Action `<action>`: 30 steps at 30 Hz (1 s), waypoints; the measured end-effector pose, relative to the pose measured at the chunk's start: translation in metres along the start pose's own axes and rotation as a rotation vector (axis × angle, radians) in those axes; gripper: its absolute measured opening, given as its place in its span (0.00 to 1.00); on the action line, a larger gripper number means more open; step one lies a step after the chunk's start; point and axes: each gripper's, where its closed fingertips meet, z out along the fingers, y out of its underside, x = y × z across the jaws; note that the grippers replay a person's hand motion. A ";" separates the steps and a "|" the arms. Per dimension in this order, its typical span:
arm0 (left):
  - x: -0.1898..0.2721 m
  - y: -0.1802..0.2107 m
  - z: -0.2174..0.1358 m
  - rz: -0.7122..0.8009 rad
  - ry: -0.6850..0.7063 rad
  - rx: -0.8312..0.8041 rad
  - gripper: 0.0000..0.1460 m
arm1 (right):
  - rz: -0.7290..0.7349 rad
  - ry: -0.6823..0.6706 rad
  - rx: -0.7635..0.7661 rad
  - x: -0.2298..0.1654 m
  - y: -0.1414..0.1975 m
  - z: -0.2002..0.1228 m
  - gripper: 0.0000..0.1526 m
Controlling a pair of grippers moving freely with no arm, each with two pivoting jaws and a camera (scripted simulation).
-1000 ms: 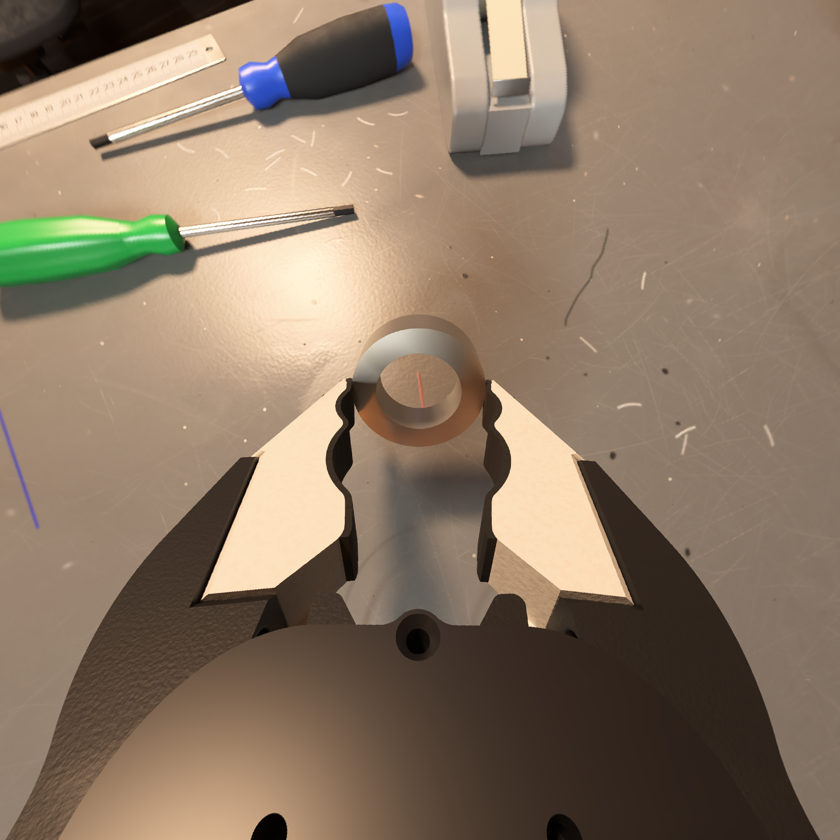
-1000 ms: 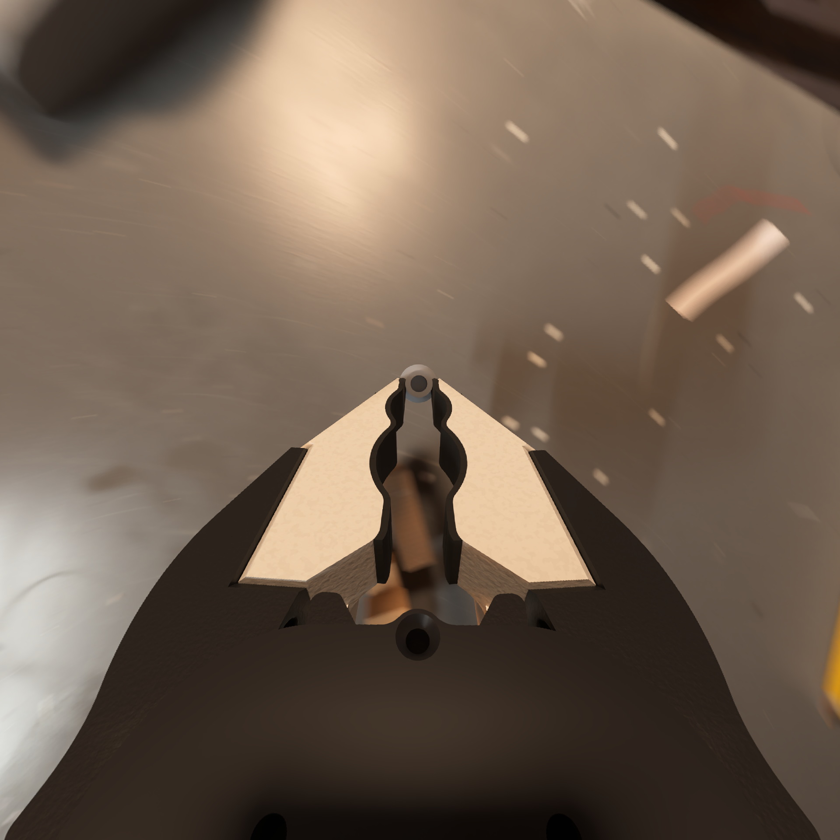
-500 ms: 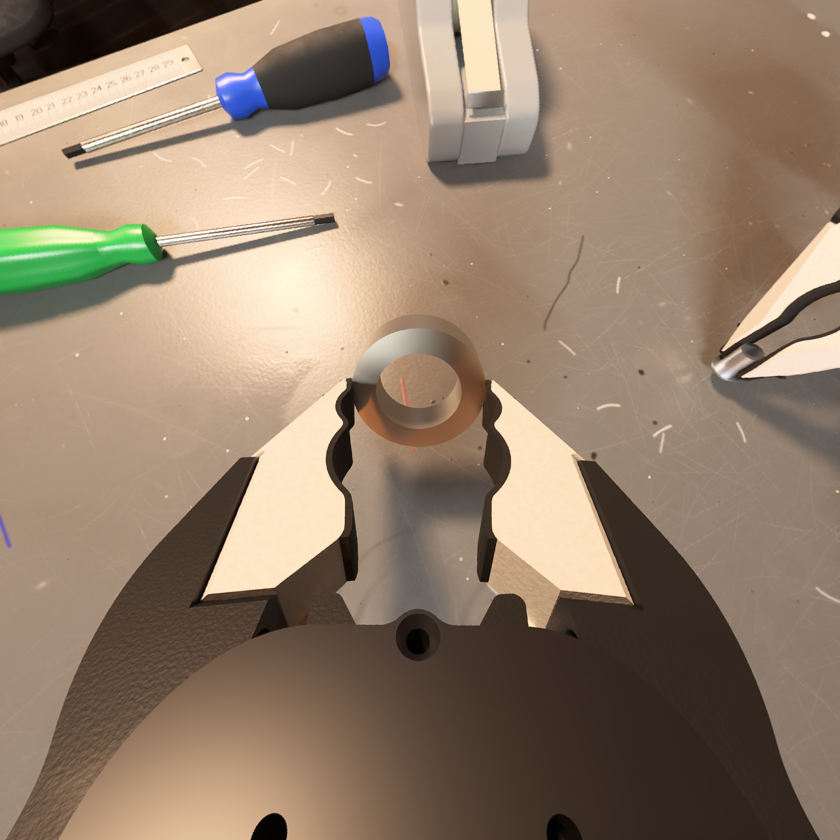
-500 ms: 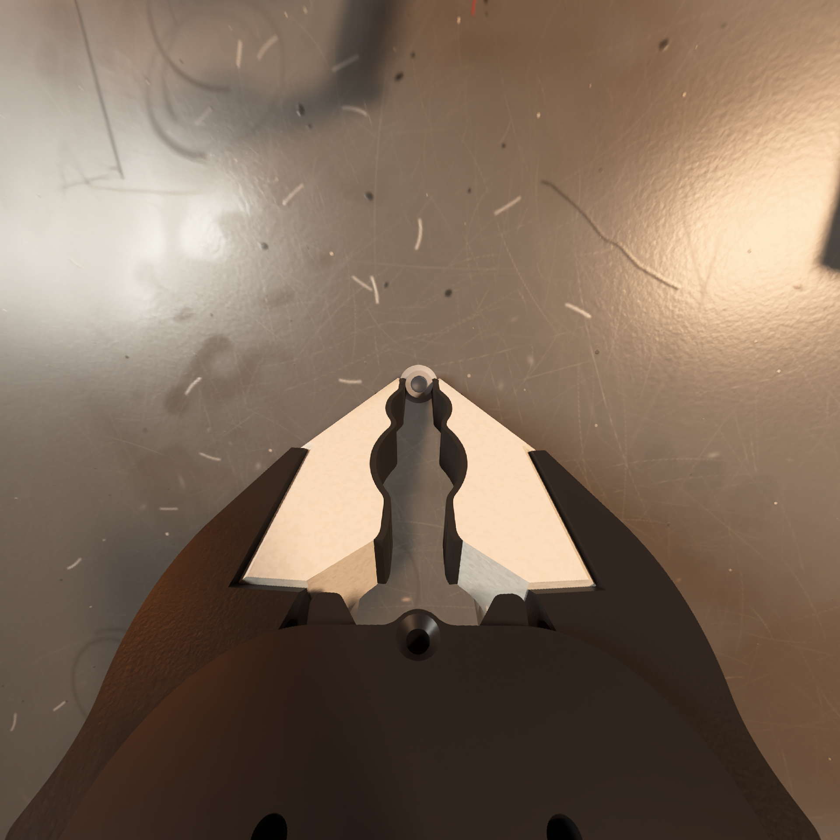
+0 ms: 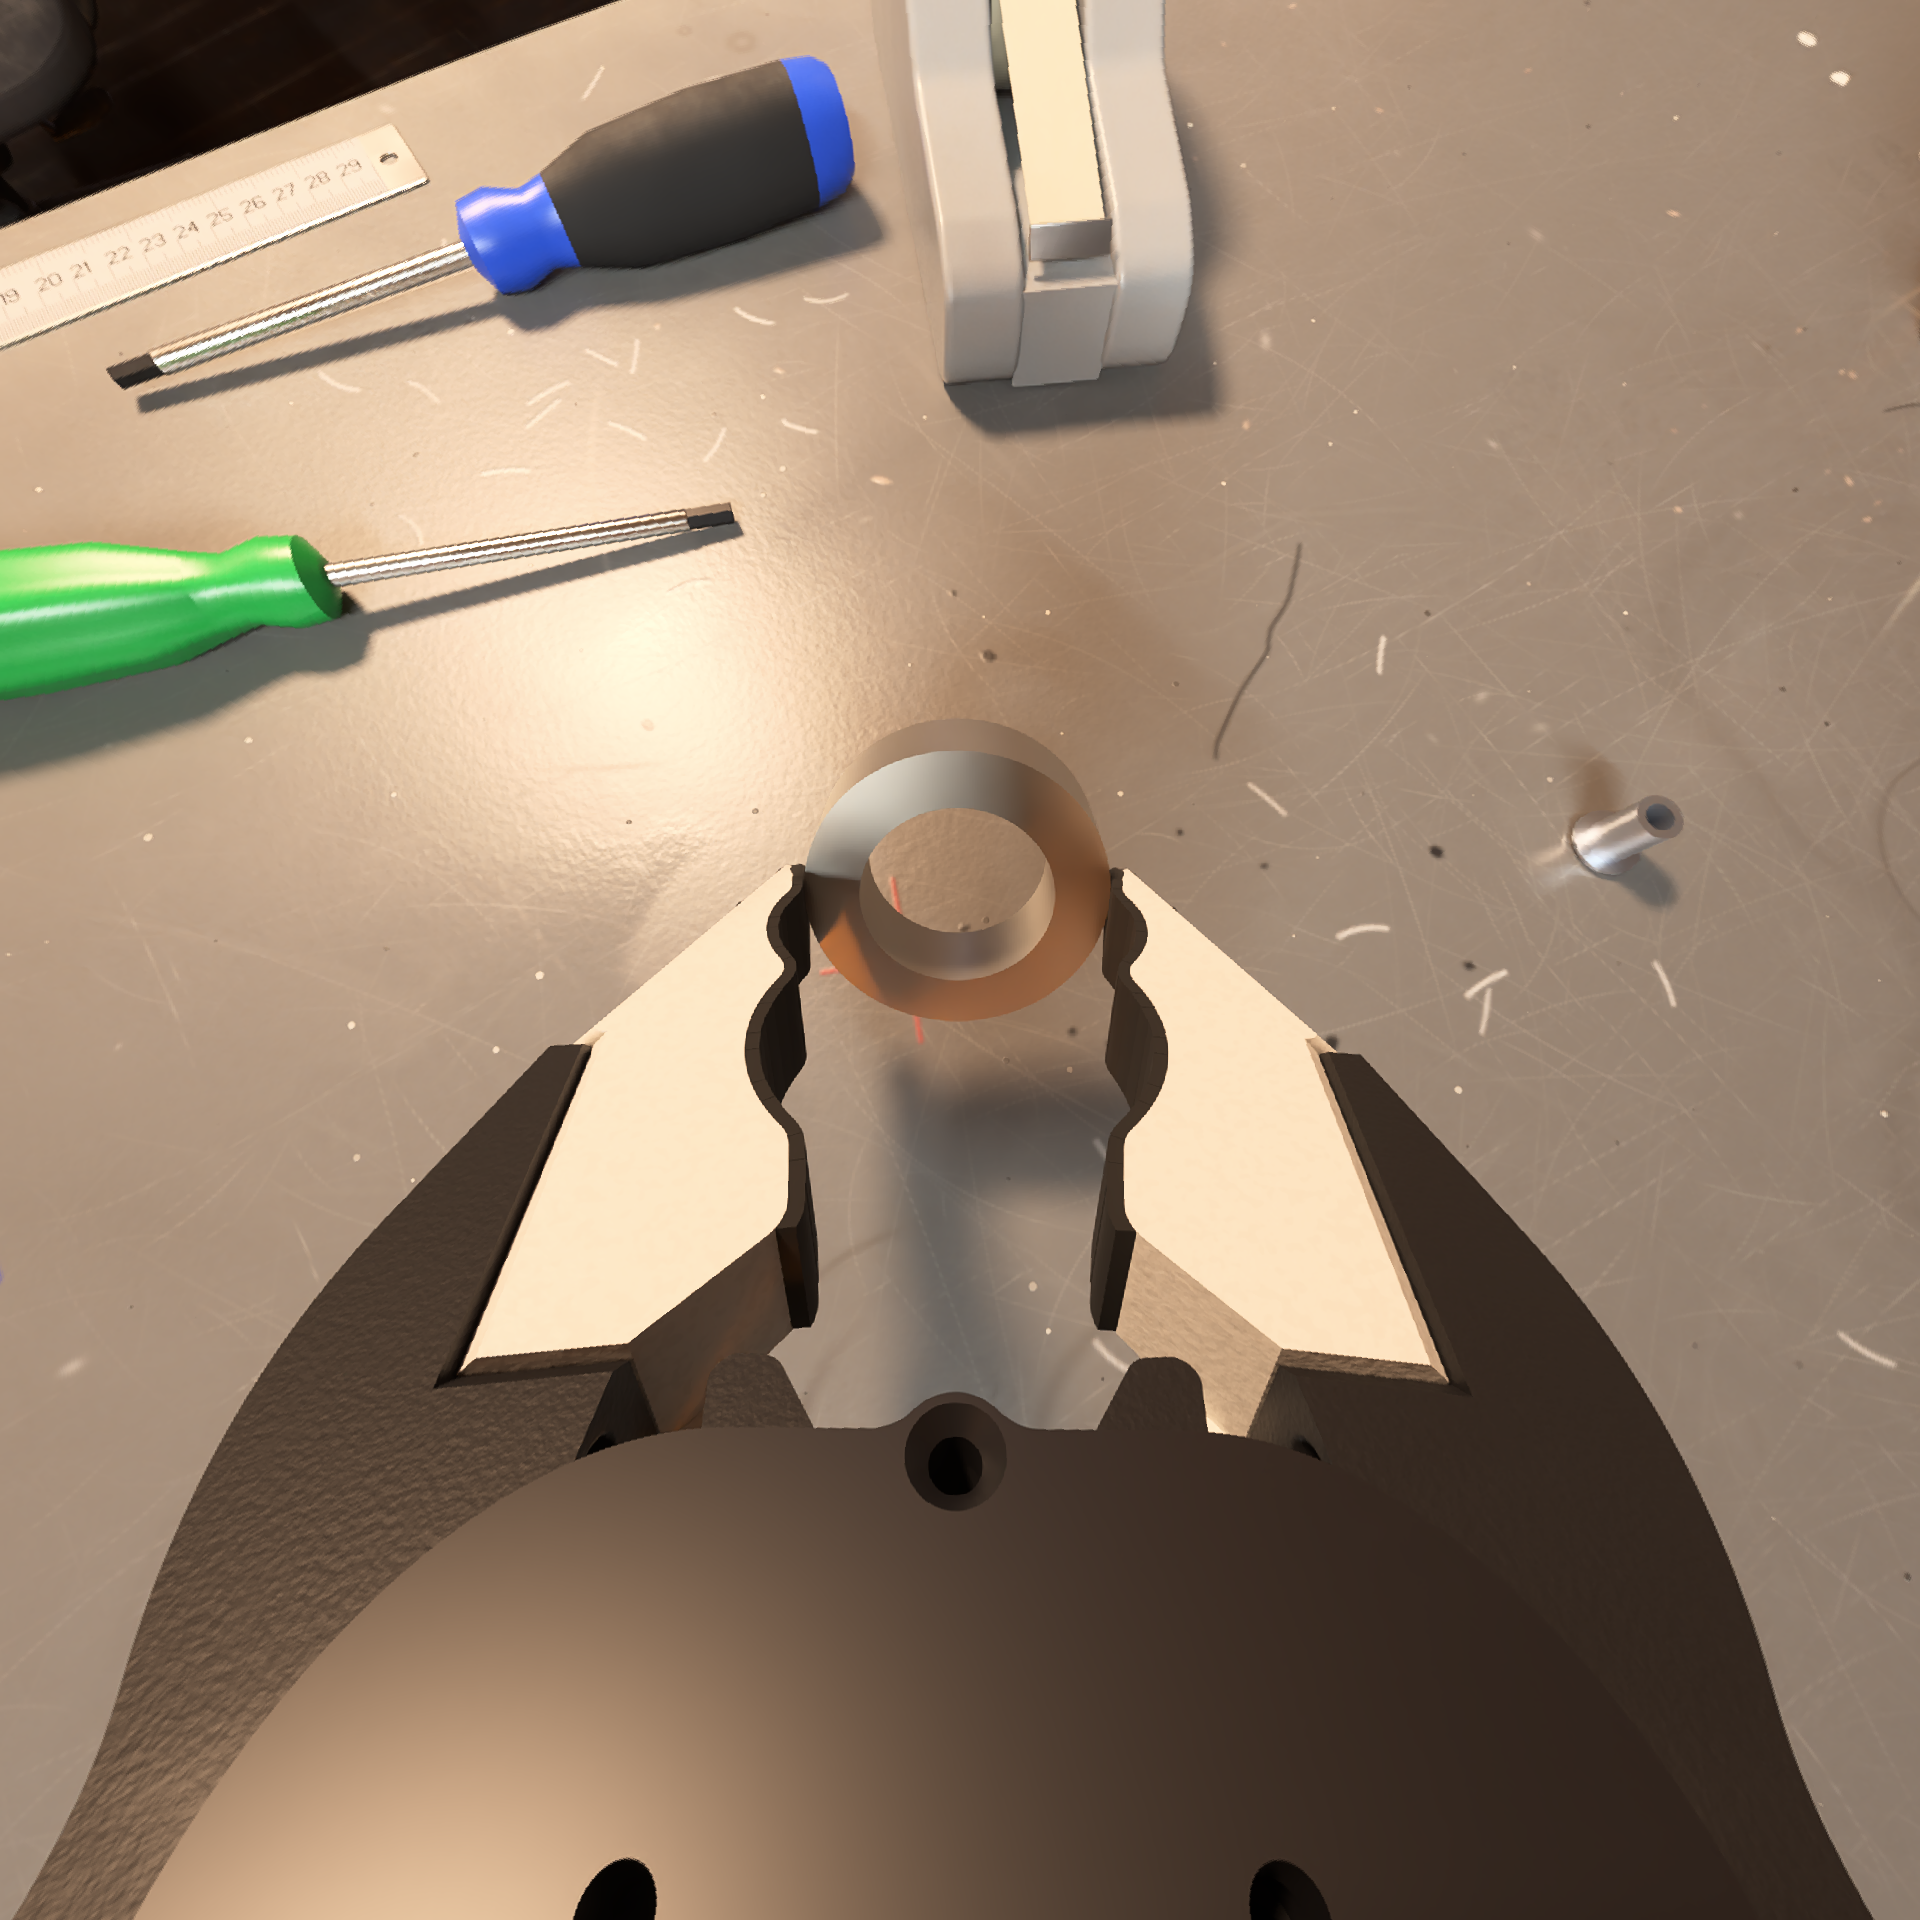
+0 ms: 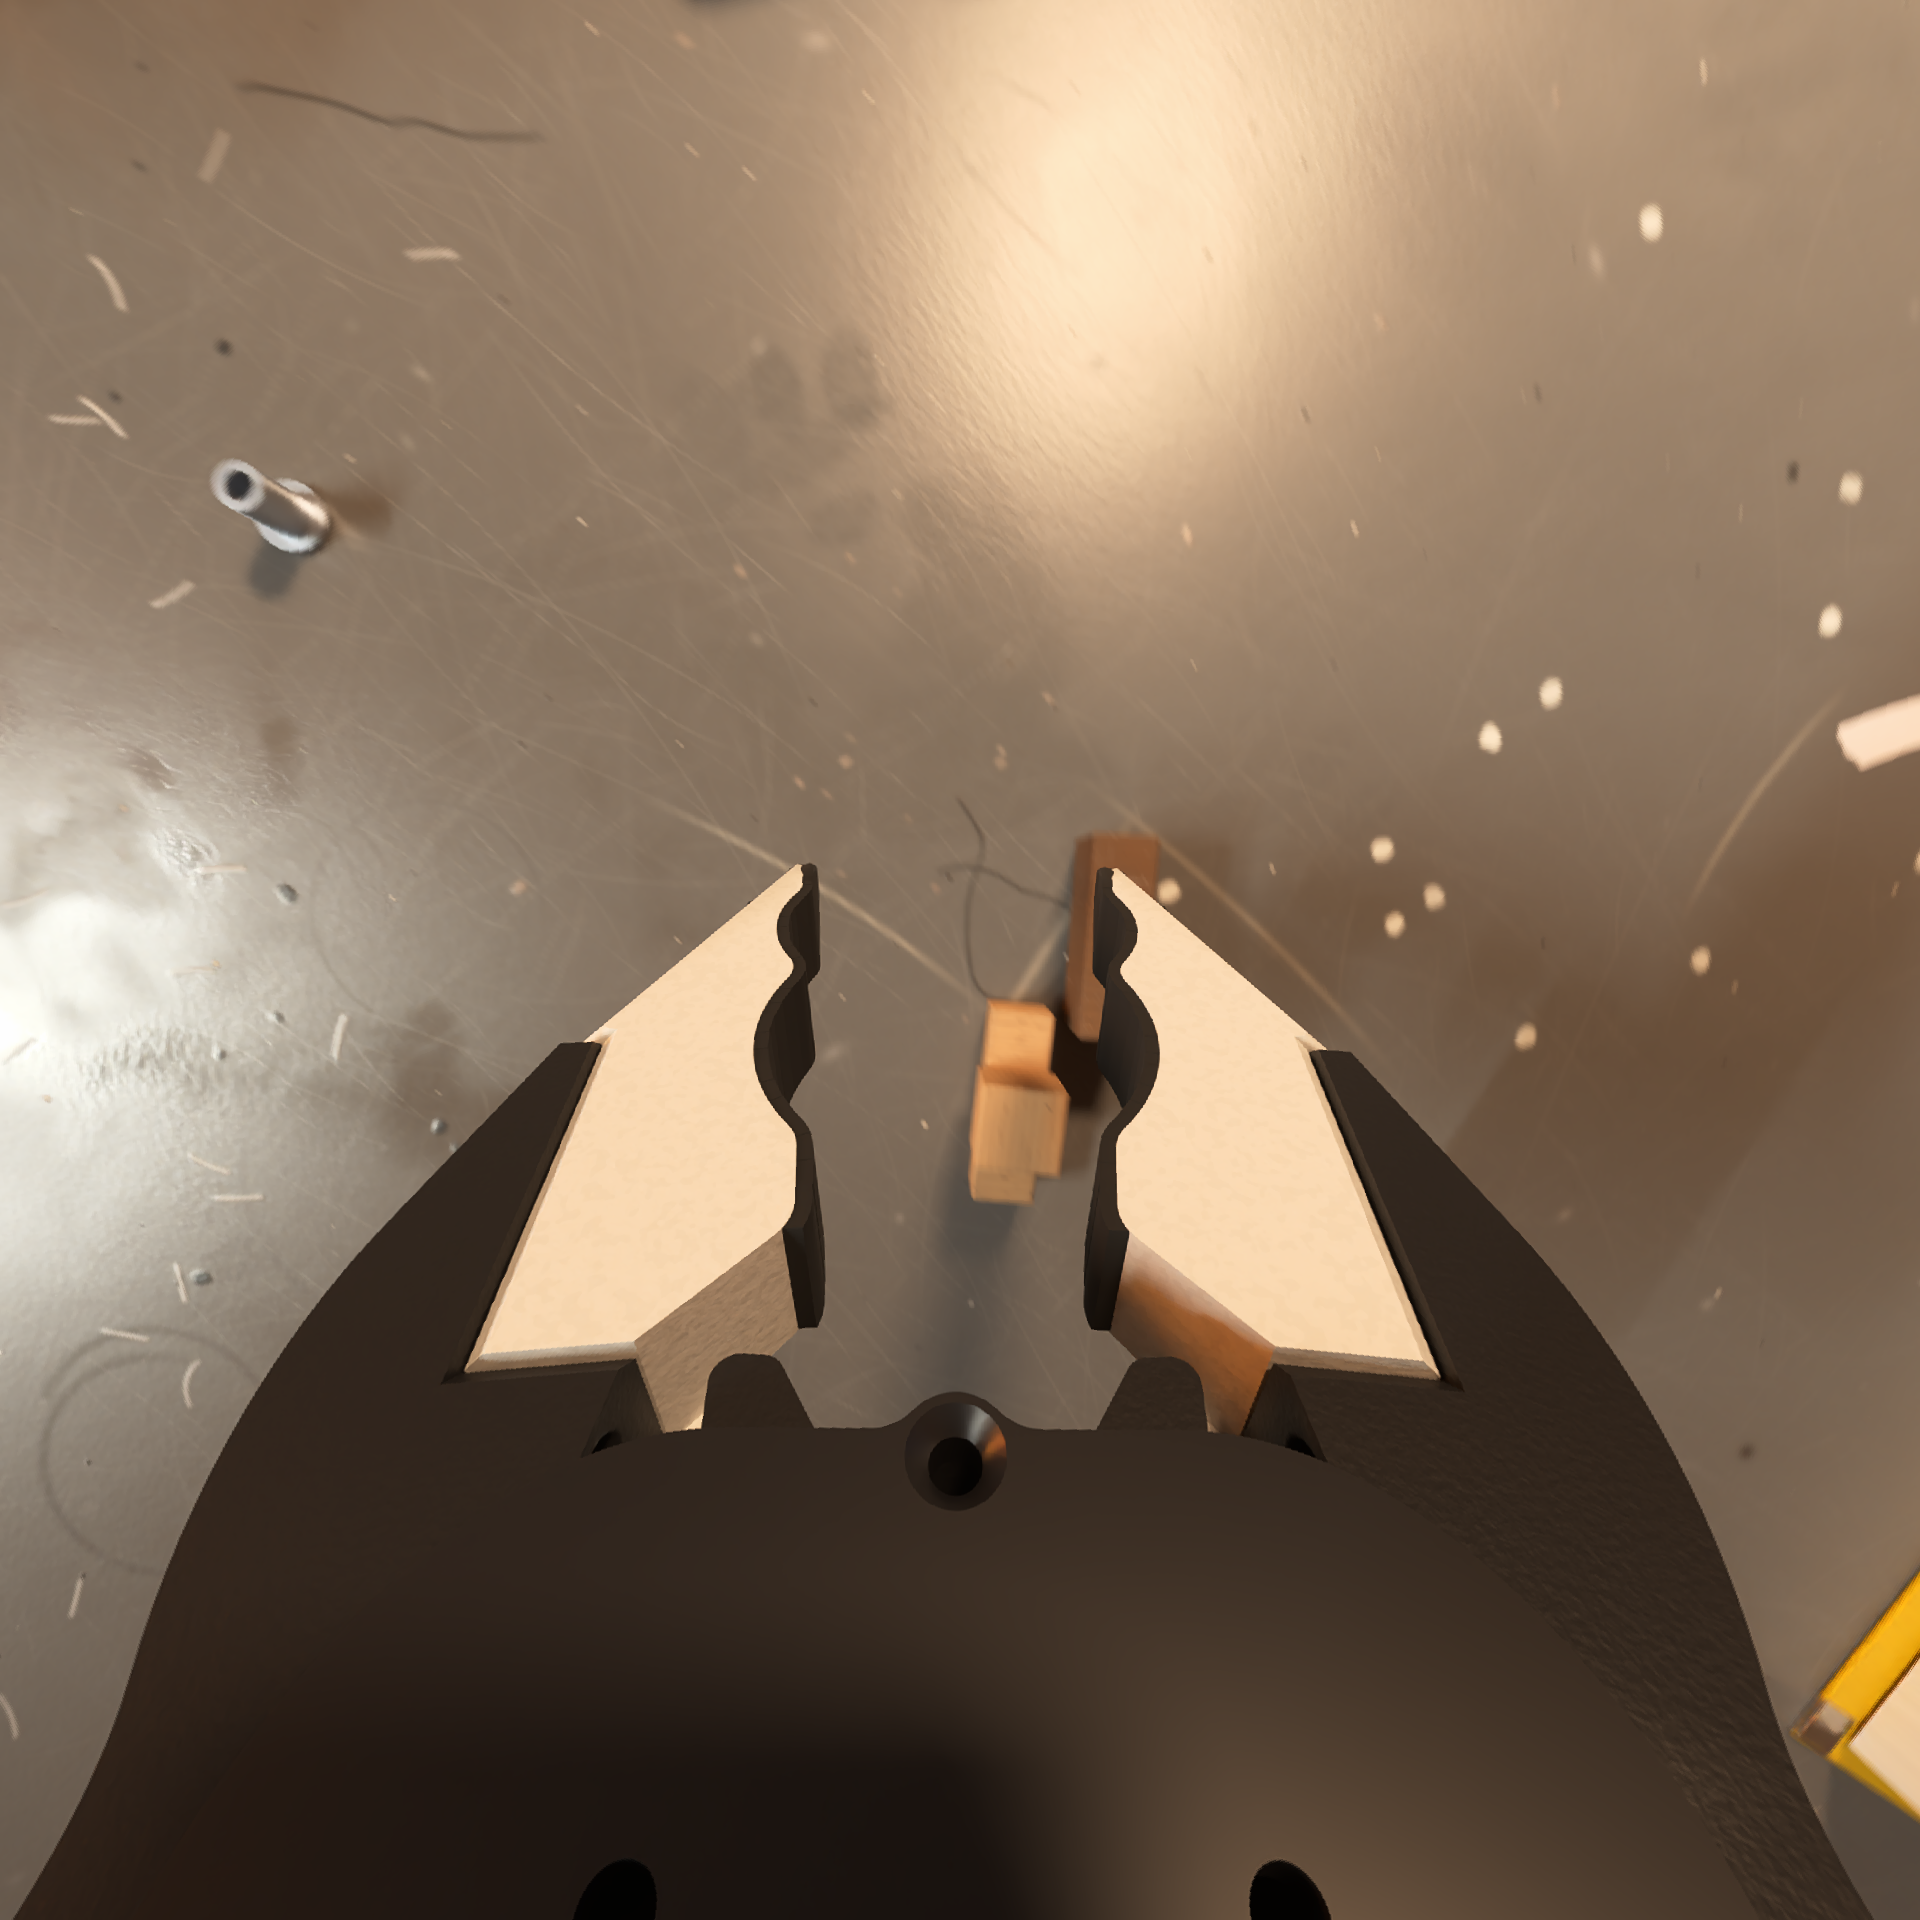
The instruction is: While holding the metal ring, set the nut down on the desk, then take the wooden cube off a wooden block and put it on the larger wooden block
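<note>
- The scratched grey-brown metal desk (image 5: 1558, 468) fills both views, littered with pale shavings and dark specks.
- The left gripper (image 5: 956, 894), dark-bodied with cream finger faces, clamps the short, wide metal ring (image 5: 956, 883) between its fingertips, the ring's bore facing the camera. This grip is unchanged from half a second ago.
- The right gripper (image 6: 956, 883) now has its fingers spread well apart with nothing between them. Half a second ago they were pinched on the nut. It no longer shows at the right edge of the left wrist view.
- A pale grey plastic clamp-like block (image 5: 1055, 197) stands at the top of the left wrist view, a shade lower in frame than before.
- The green-handled screwdriver (image 5: 156, 613) and the blue-and-black-handled screwdriver (image 5: 644, 177) lie to the left, beside a steel ruler (image 5: 197, 229).
- Three wooden pieces sit beyond the right gripper's fingers: a darker brown wooden block (image 6: 1117, 862), partly hidden by the right finger, and a light wooden block (image 6: 1013, 1138) with a small light wooden cube (image 6: 1020, 1034) seemingly on it.
- The small silver tubular nut (image 5: 1621, 836) now lies on its side on the desk, free of both grippers, well to the right of the ring; the right wrist view shows it at upper left (image 6: 270, 506).
</note>
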 end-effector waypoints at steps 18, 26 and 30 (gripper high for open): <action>0.000 0.004 0.004 0.005 -0.008 -0.022 0.39 | 0.148 -0.068 -0.171 0.016 0.065 0.001 0.18; 0.000 0.005 0.005 0.016 -0.014 -0.032 0.39 | 0.132 -0.060 -0.225 0.017 0.074 0.005 0.14; 0.000 0.004 0.005 0.023 -0.014 -0.030 0.39 | 0.124 0.062 -0.152 0.039 0.066 -0.004 0.14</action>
